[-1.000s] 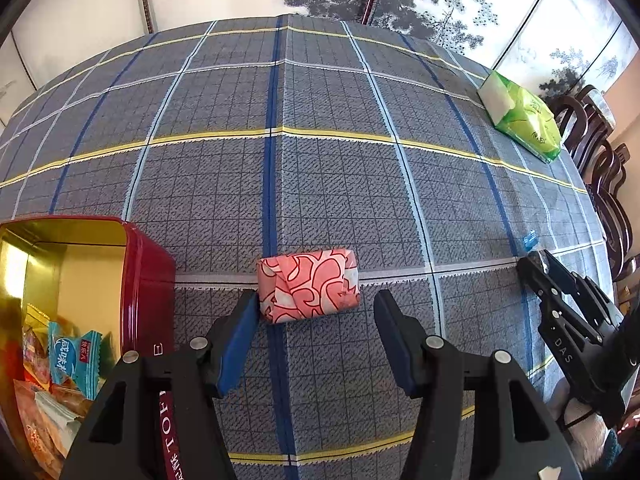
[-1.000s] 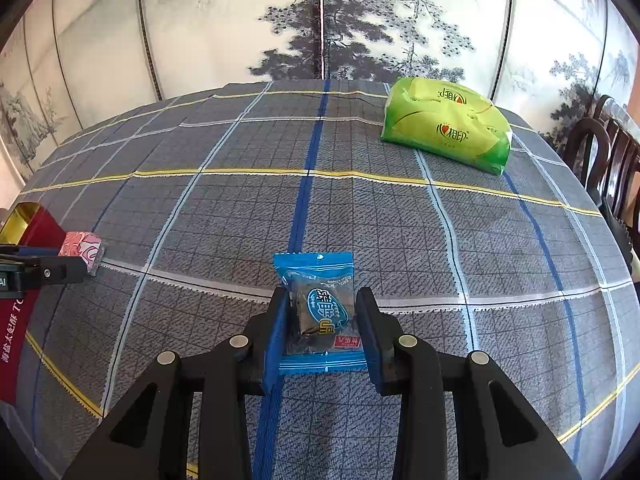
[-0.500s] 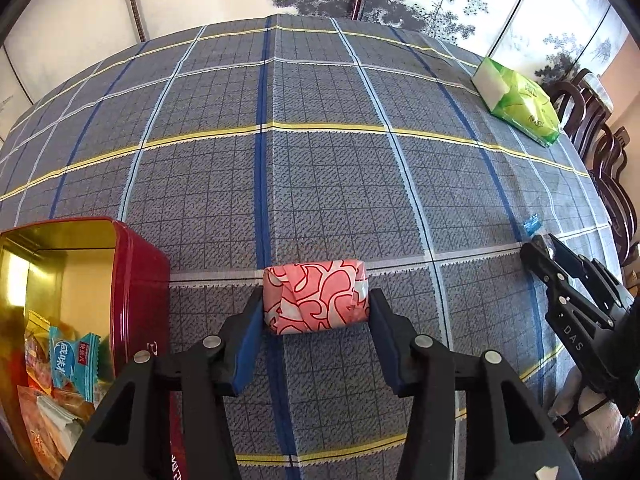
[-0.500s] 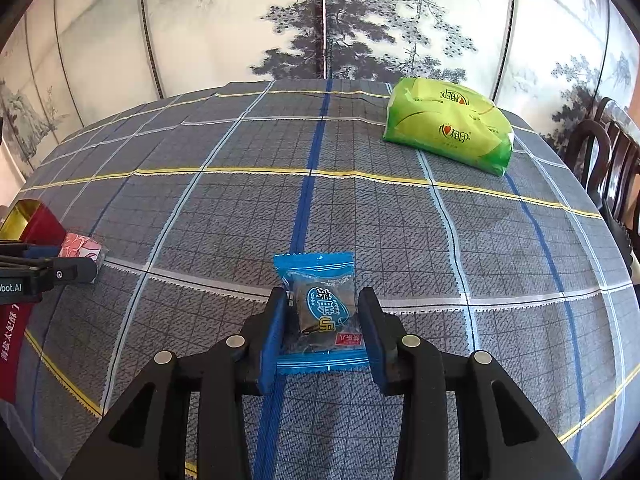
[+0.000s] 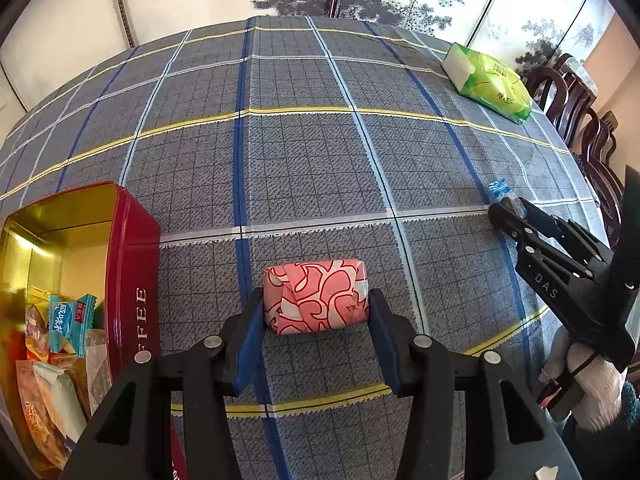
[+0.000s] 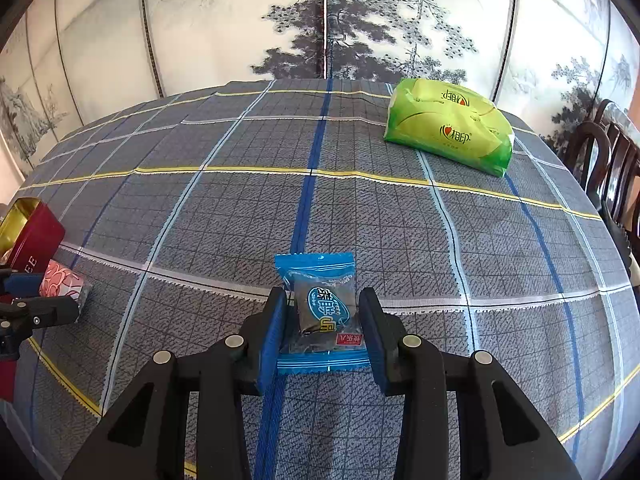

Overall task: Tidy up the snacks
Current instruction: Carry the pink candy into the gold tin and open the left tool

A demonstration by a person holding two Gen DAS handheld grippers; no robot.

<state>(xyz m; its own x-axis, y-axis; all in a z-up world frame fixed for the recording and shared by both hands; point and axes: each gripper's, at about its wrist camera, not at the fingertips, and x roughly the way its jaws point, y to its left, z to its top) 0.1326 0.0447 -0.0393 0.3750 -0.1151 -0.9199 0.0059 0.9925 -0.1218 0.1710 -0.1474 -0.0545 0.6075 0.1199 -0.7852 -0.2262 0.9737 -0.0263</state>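
Observation:
My left gripper is shut on a pink-and-white patterned snack block, both pads touching its ends, just over the checked tablecloth. A red tin with a gold inside stands open at the left and holds several wrapped snacks. My right gripper is shut on a blue wrapped snack, its pads pressing the wrapper's sides. In the right wrist view the left gripper, the pink block and the tin show at the far left.
A green tissue pack lies at the table's far right; it also shows in the left wrist view. Dark wooden chairs stand past the right edge. A painted screen stands behind the table.
My left gripper moved forward around the pink block and closed on it. The right gripper stayed on the blue snack, almost still.

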